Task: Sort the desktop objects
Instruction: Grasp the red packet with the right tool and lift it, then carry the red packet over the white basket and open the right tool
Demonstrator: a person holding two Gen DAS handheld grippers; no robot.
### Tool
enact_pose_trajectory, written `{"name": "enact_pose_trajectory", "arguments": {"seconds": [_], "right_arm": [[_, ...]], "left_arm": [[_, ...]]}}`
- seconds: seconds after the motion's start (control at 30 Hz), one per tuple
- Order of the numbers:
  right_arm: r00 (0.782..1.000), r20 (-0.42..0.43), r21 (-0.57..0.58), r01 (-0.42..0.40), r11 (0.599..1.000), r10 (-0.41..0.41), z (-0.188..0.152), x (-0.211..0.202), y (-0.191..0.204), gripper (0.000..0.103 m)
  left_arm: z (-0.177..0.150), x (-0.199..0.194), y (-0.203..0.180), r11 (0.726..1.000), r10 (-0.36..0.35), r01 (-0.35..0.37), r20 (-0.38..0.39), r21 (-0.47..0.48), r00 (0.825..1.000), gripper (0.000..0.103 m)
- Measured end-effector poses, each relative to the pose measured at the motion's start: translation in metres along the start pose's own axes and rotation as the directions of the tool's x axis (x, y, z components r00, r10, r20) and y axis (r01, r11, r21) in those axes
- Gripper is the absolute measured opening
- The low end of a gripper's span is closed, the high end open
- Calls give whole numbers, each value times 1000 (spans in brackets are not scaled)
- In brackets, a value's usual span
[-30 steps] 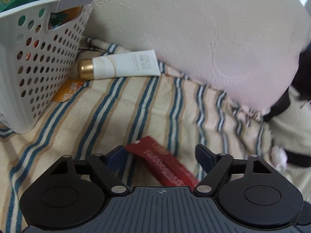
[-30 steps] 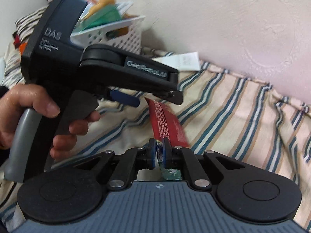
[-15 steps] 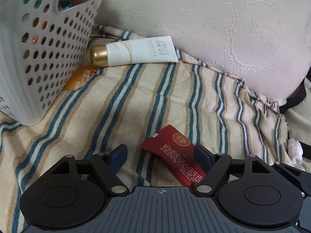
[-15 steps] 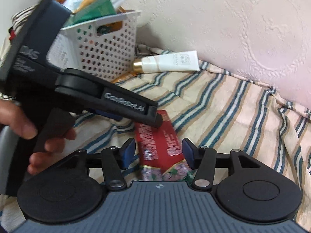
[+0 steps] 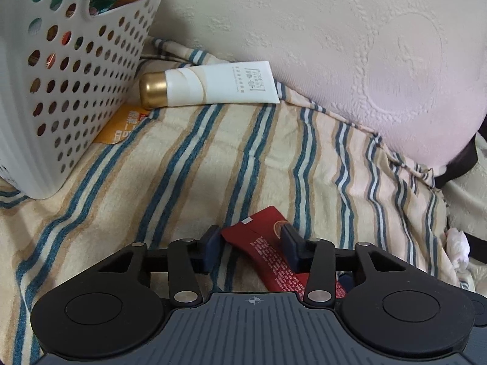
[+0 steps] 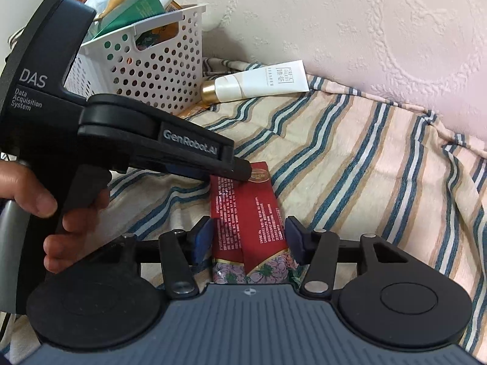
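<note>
A red snack packet (image 5: 268, 252) lies flat on the striped blanket (image 5: 213, 158); in the right wrist view (image 6: 246, 213) its flowered end points toward me. My left gripper (image 5: 250, 248) is open, its fingers to either side of the packet's far end. My right gripper (image 6: 248, 238) is open with its jaws on either side of the packet's near end, not pinching it. The left gripper's body (image 6: 121, 140) crosses the left of the right wrist view. A white perforated basket (image 5: 54, 91) full of items stands at the left.
A white tube with a gold cap (image 5: 210, 85) lies beside the basket, also in the right wrist view (image 6: 258, 82). An orange packet (image 5: 121, 124) pokes out from under the basket. A large pink-white cushion (image 5: 350, 45) backs the blanket. A white tissue (image 5: 456, 243) lies at right.
My right gripper has opened and let go of the red packet, which now lies flat. My left gripper has moved in over the packet's far end and narrowed its opening.
</note>
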State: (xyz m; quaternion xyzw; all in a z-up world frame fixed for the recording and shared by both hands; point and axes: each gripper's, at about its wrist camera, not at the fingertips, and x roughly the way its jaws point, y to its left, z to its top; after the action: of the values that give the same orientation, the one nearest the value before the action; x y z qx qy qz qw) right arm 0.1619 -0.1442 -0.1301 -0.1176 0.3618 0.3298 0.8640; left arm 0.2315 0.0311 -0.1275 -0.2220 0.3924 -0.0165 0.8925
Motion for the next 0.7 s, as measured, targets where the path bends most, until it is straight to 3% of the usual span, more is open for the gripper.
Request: {"name": "enact_pose_trajectory", "arguments": {"seconds": [0.1,0.13,0.17,0.2,0.27,0.33,0.4,0.47,0.5,0.57,0.6,0.7], "right_arm": [[999,-36,-13,3,1000,-4,1,8,2,64],[999,-51,-20,11,1000,-12,2,11,3,65],[998,-53,-20,18,1000,-19,2,12,4,64],[998,-54,-23,24,999,-25,2,11,5,60],[998,-65,-19,27,999,-28,2,6,6,58],[997,-75,-12,18,1000,-19,0,1,3,59],[996,-89,8,6,1000,-5,-3,-4,-1,60],[995,-98,13,13,1000,-11,-5,-7,-1,59],[995,-98,9,25,1000,-24,-7,-9,1,57],[993,-105,0,52,999,-52,-7,-14,9,51],[993,-103,-7,59,998,-60,-5,-19,13,45],[995,-68,-12,76,997,-76,2,-41,25,43]], "left_arm": [[-2,5,-9,1000,-7,7,-11,27,1000,76],[-3,6,-13,999,7,-6,-11,48,1000,76],[-4,7,-17,998,27,-26,-8,65,1000,72],[-6,5,-19,996,37,-37,1,79,999,57],[-6,0,-17,997,-5,5,-3,77,1000,44],[-9,-5,-16,997,-28,28,-8,65,1000,44],[-14,-6,-18,995,-36,38,-23,93,999,61],[-20,-7,-20,996,-35,37,-25,87,999,60],[-23,-8,-23,996,-29,31,-26,86,999,47],[-25,-15,-28,995,-24,27,-34,92,999,37],[-25,-22,-29,995,-30,33,-29,97,999,36],[-20,-48,-34,992,-50,46,26,119,998,33]]}}
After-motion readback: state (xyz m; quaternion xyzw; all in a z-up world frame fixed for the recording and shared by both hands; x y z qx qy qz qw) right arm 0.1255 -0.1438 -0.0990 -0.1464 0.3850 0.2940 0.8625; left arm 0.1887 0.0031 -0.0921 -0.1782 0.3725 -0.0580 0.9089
